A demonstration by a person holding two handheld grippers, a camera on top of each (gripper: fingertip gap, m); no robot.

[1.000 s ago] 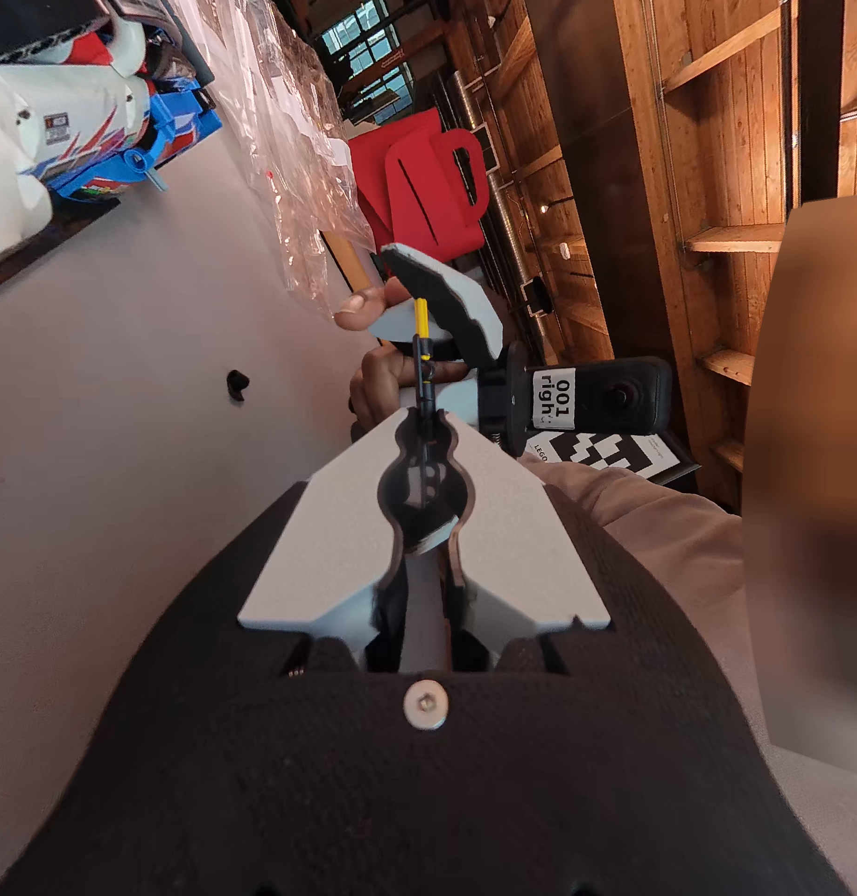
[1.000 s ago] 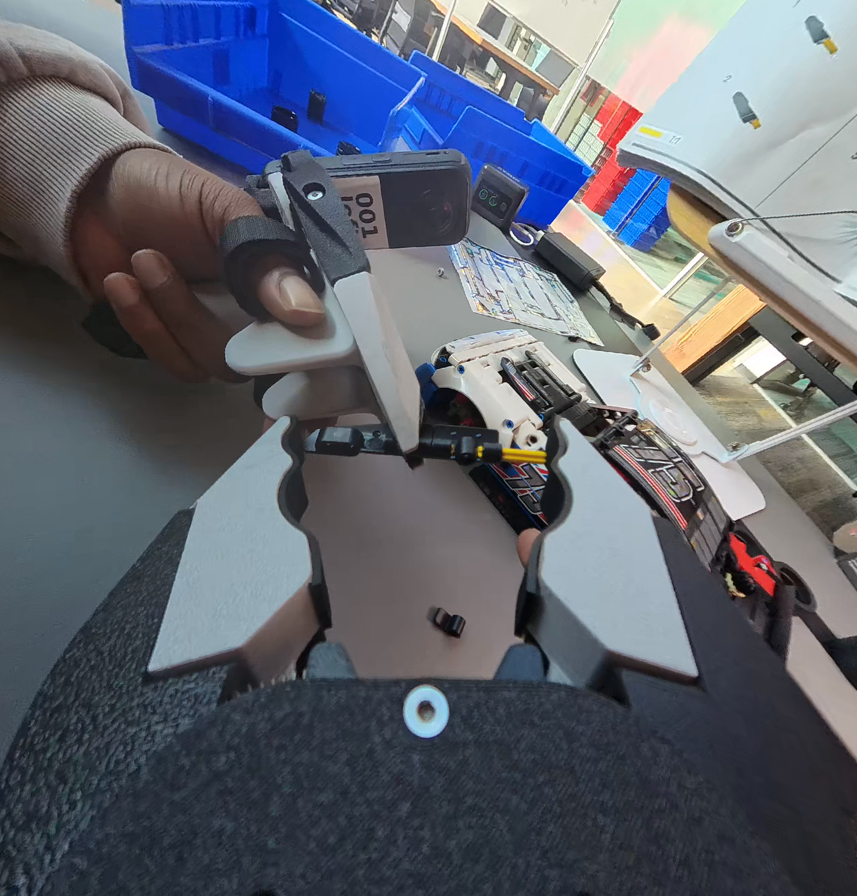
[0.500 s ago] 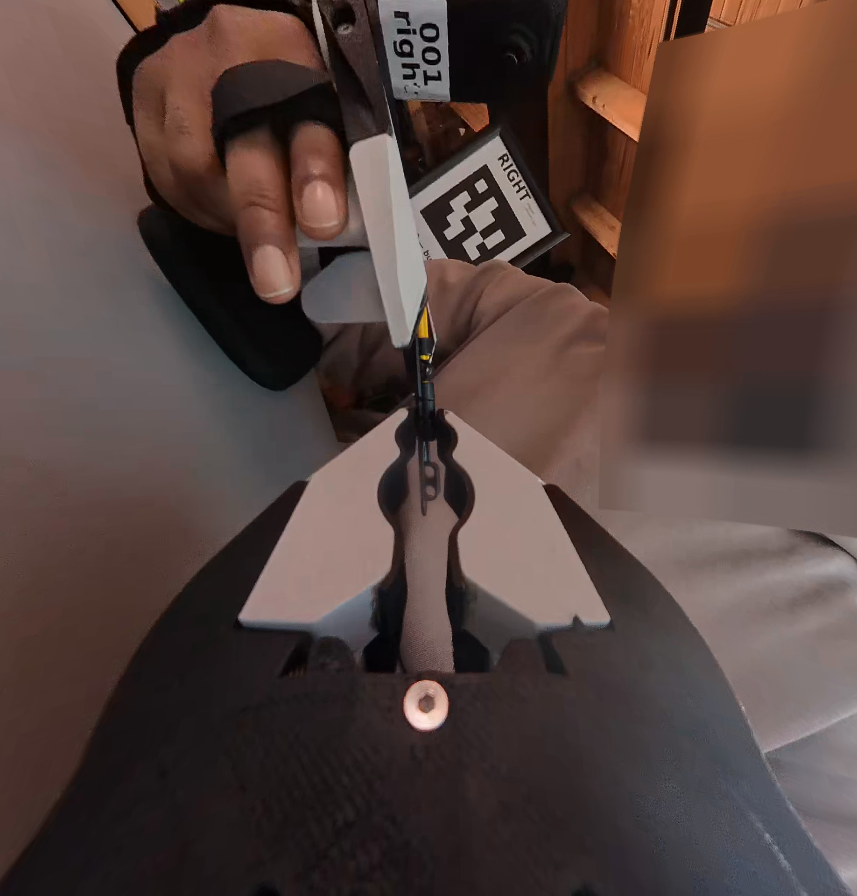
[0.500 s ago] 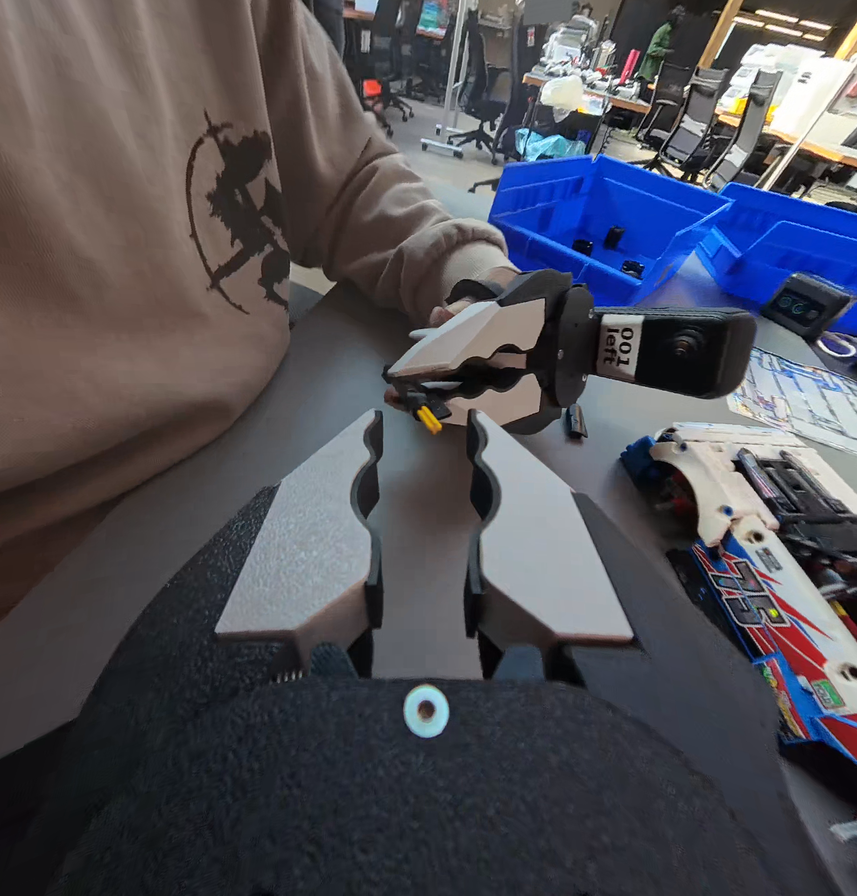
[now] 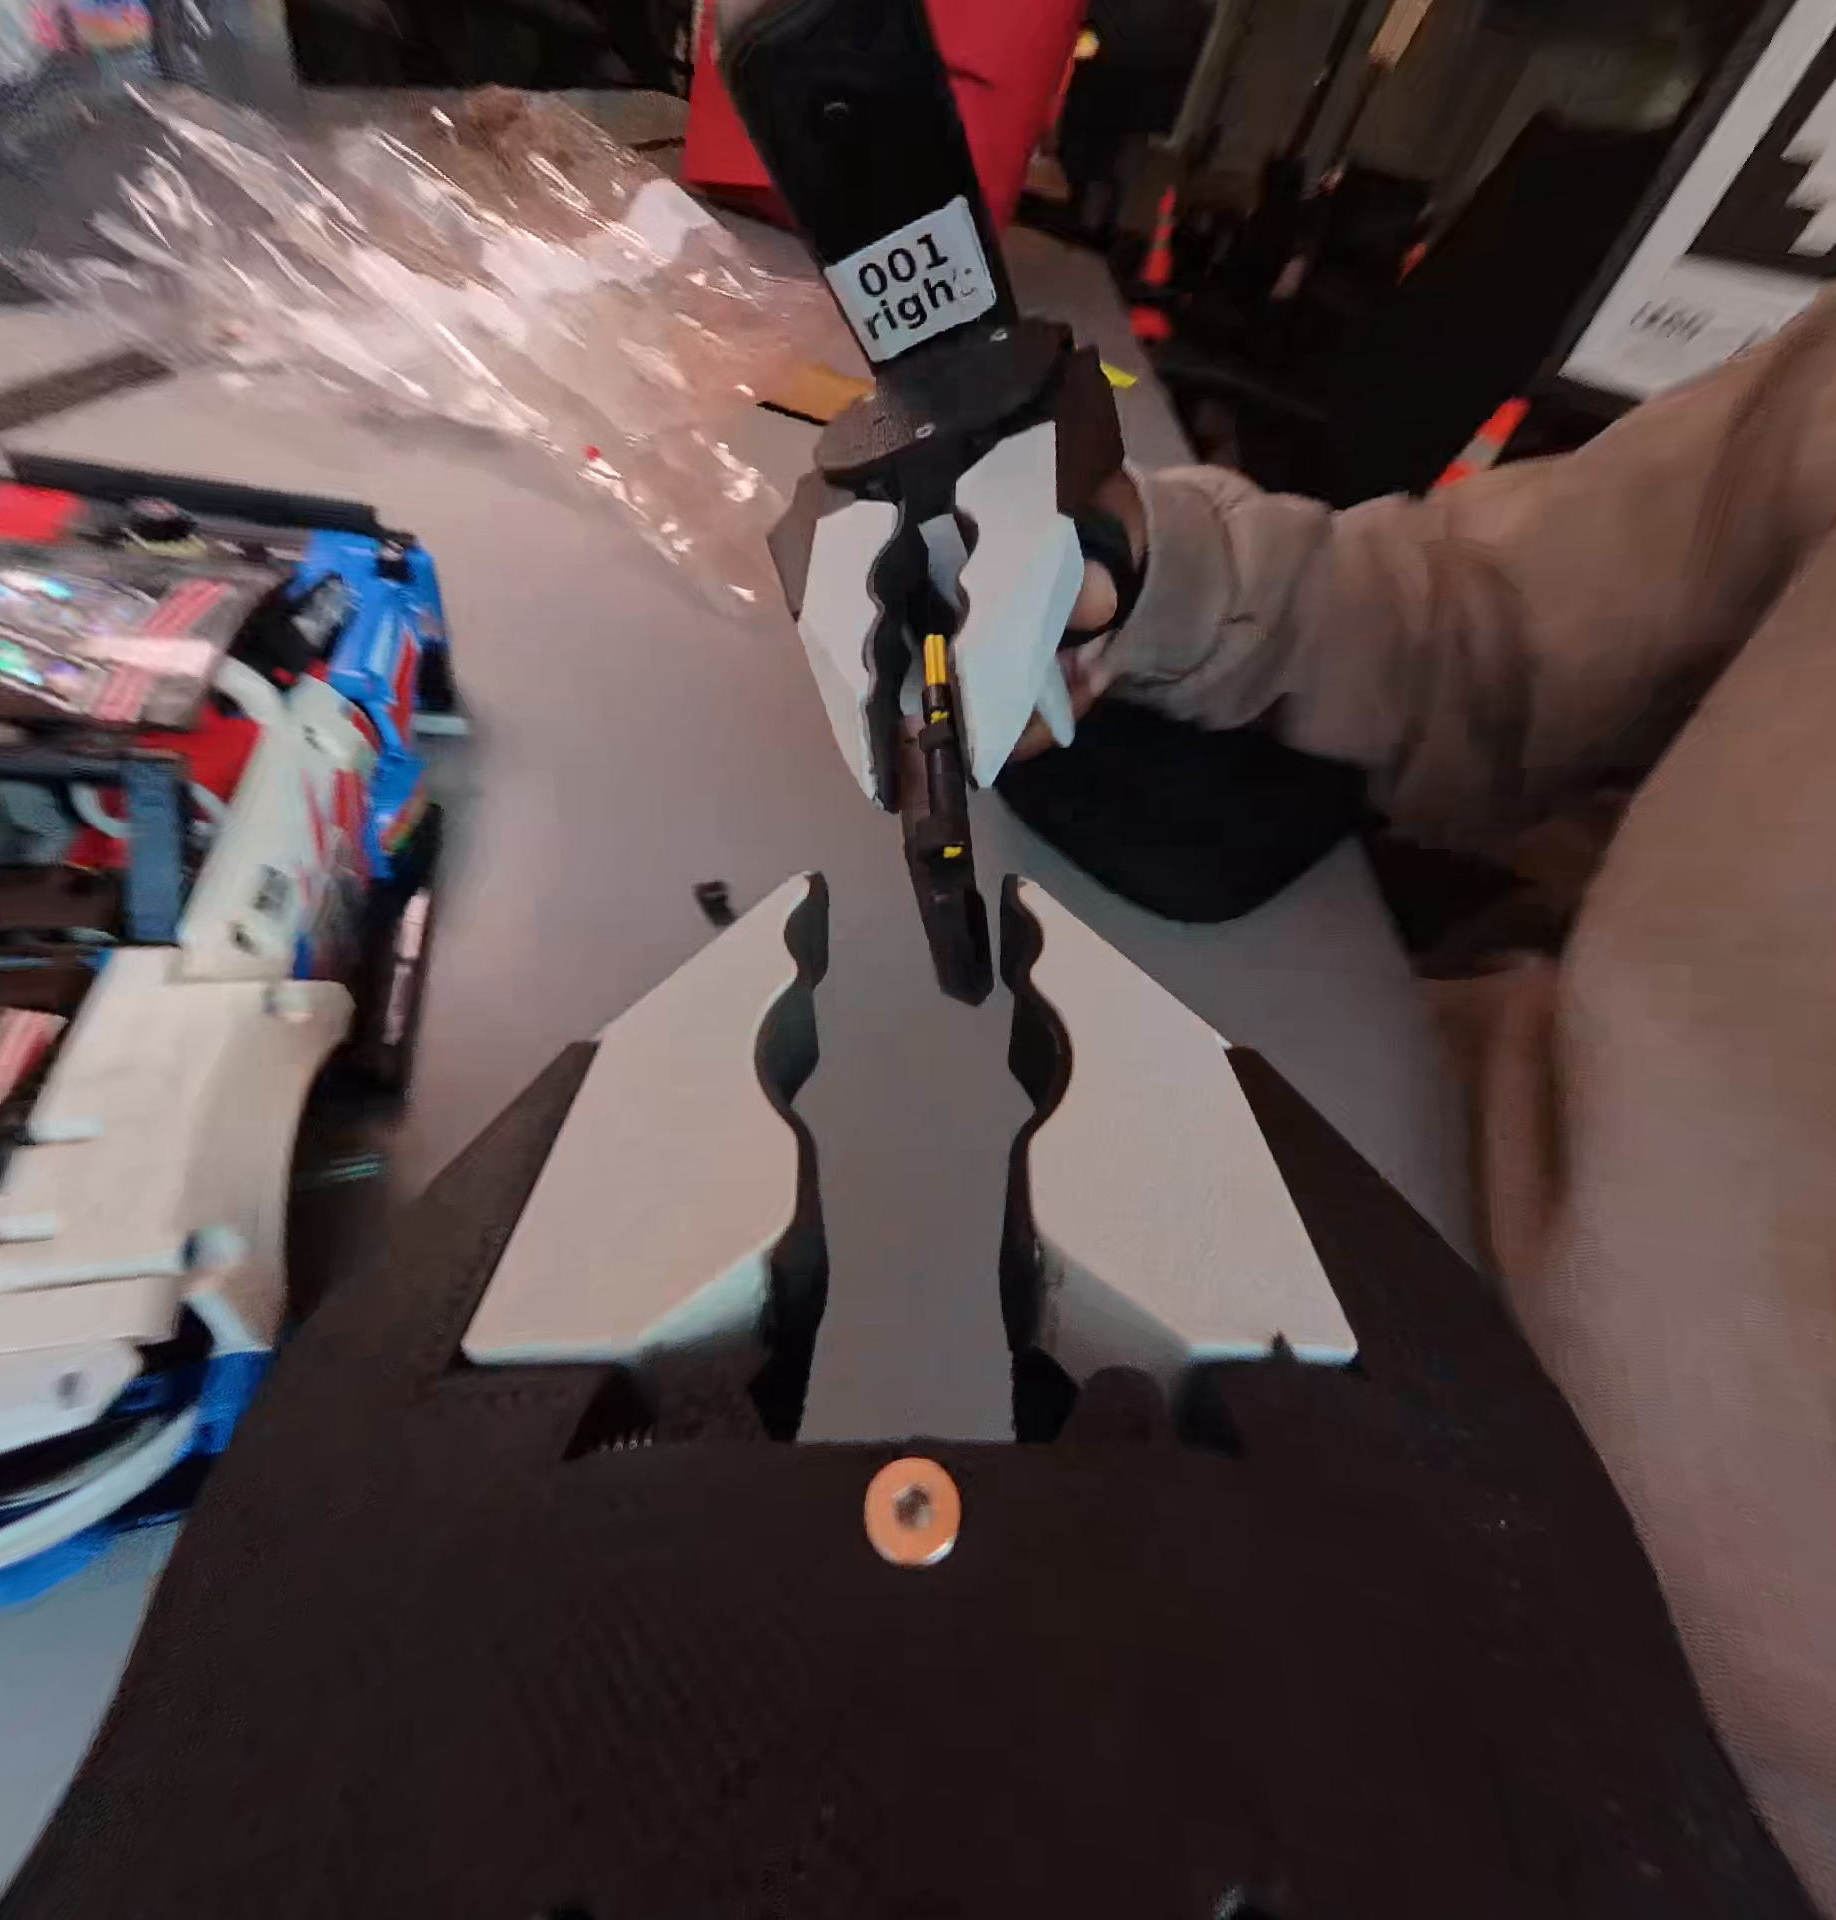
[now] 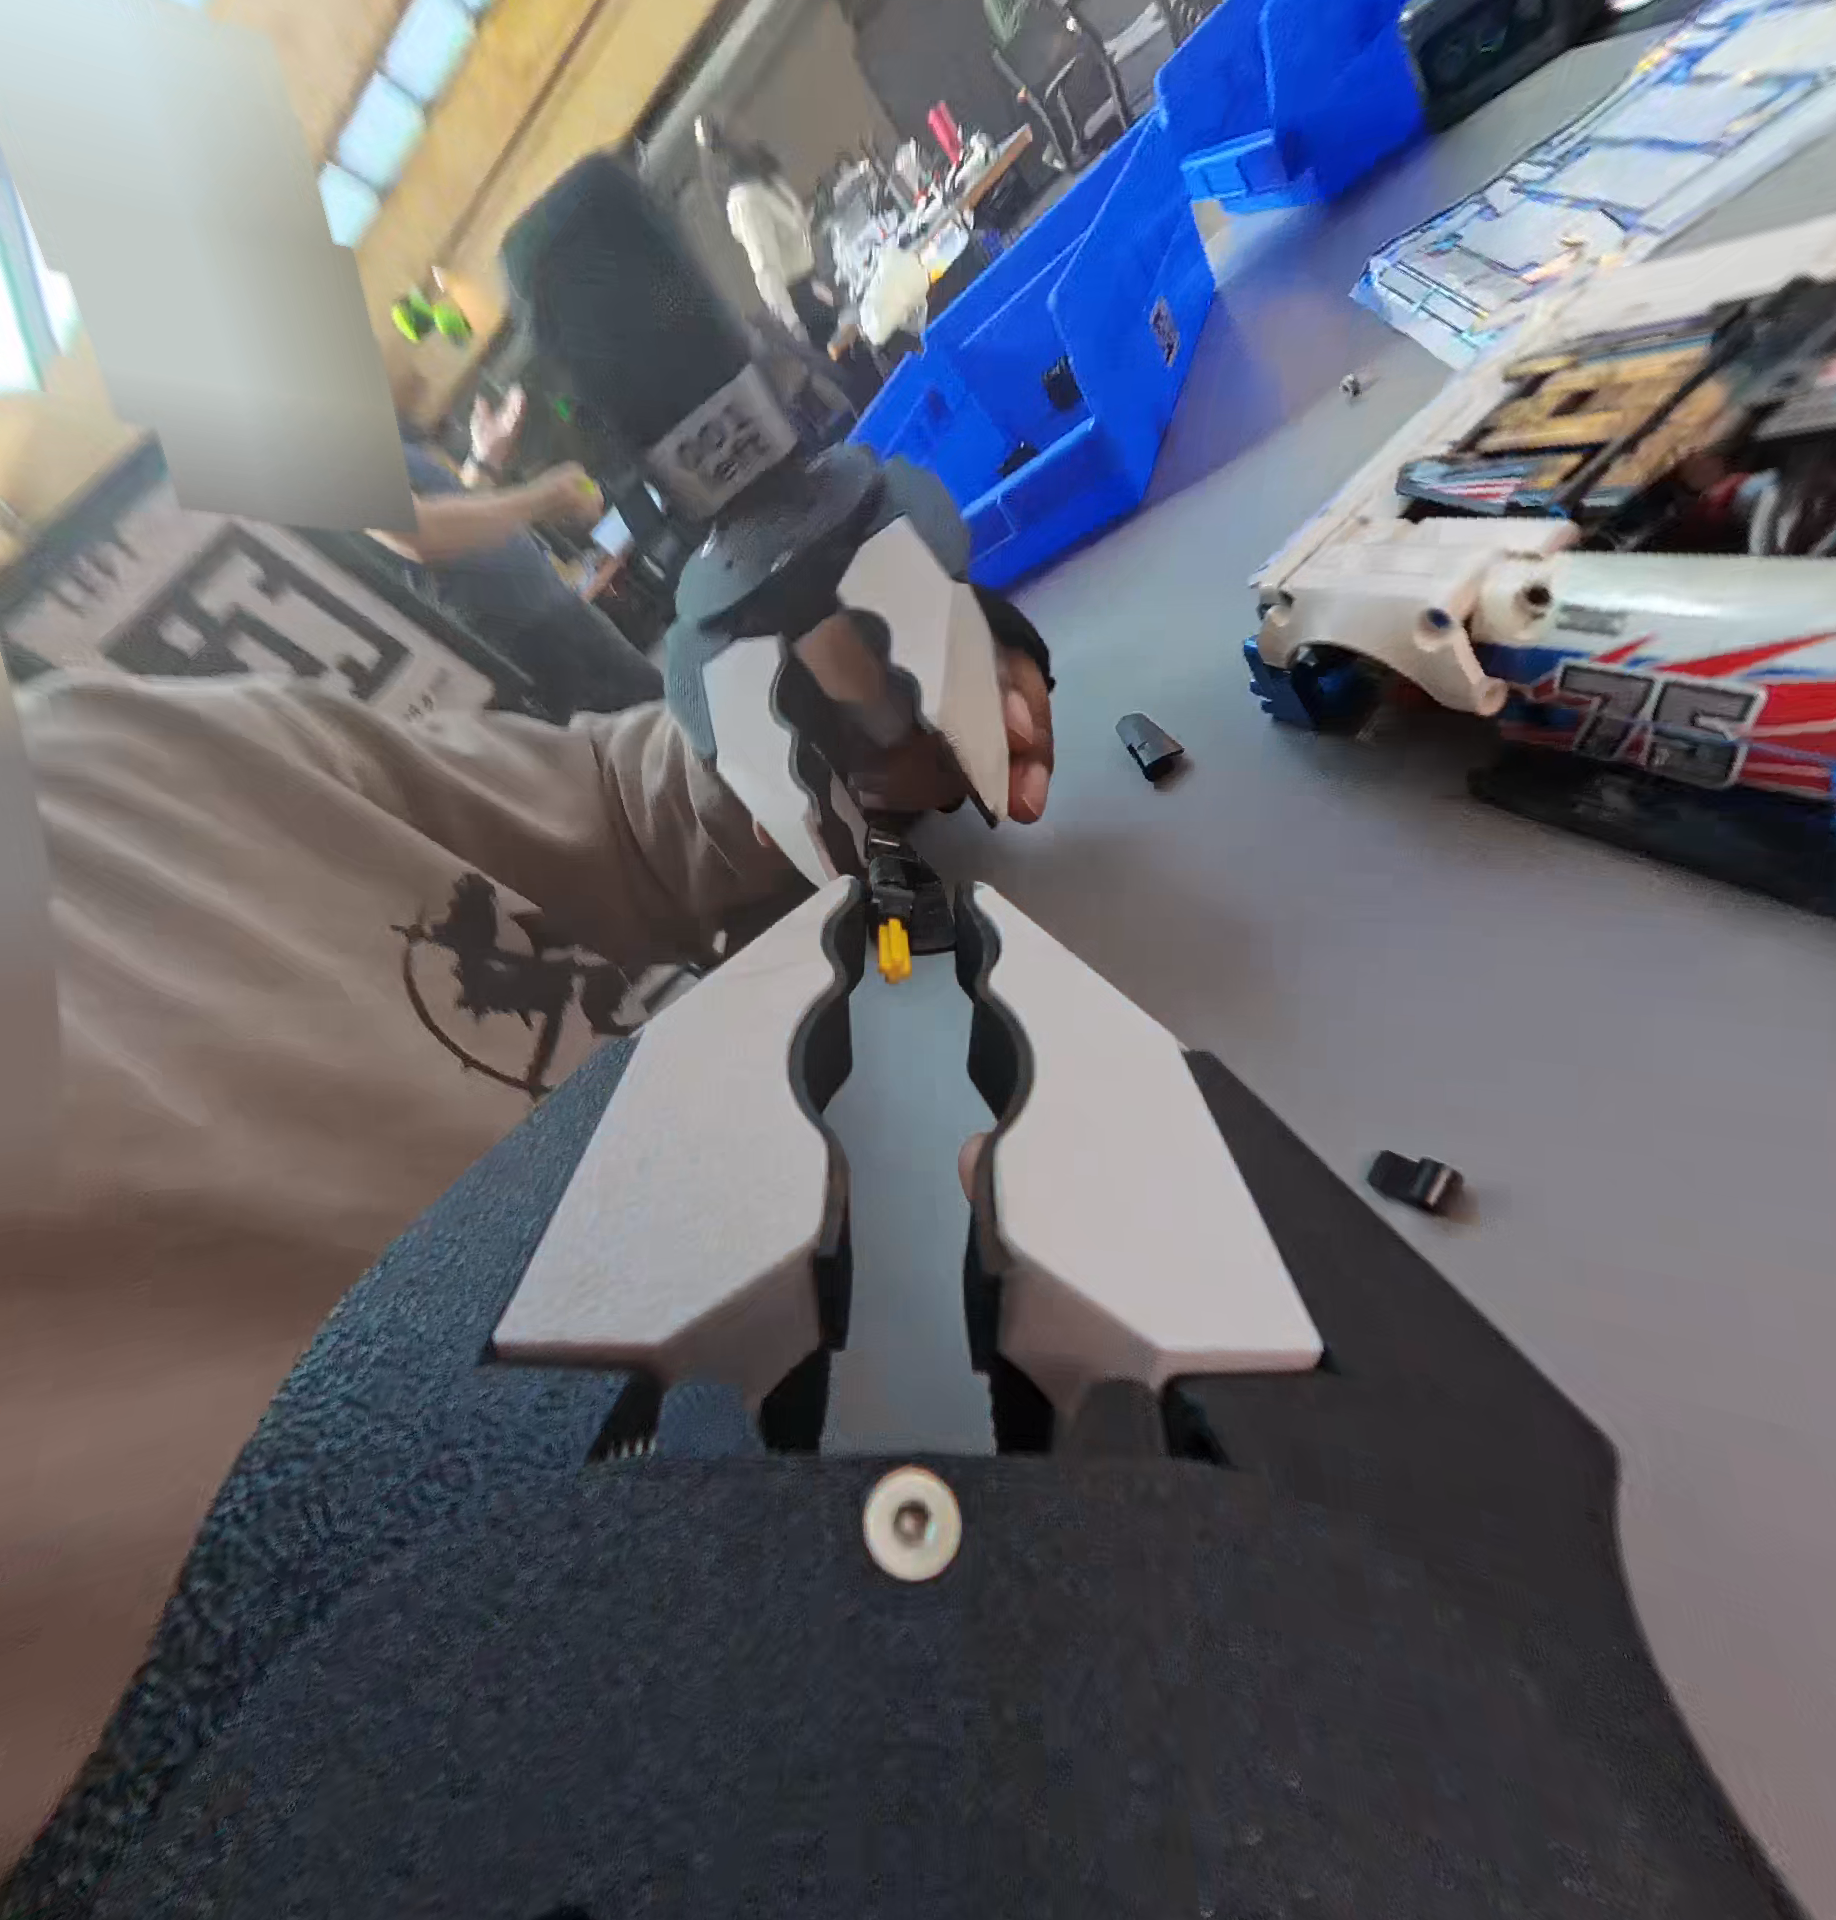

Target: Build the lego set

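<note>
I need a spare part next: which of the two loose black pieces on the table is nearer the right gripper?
The black piece beside the right gripper; the other piece lies farther, by the car.

A smooth grey desk carries a white, blue and red brick-built race car, two small loose black plastic pieces near it, blue plastic bins, a printed instruction sheet and a crumpled clear plastic bag.

Two close wrist views, face to face over the table.
</note>
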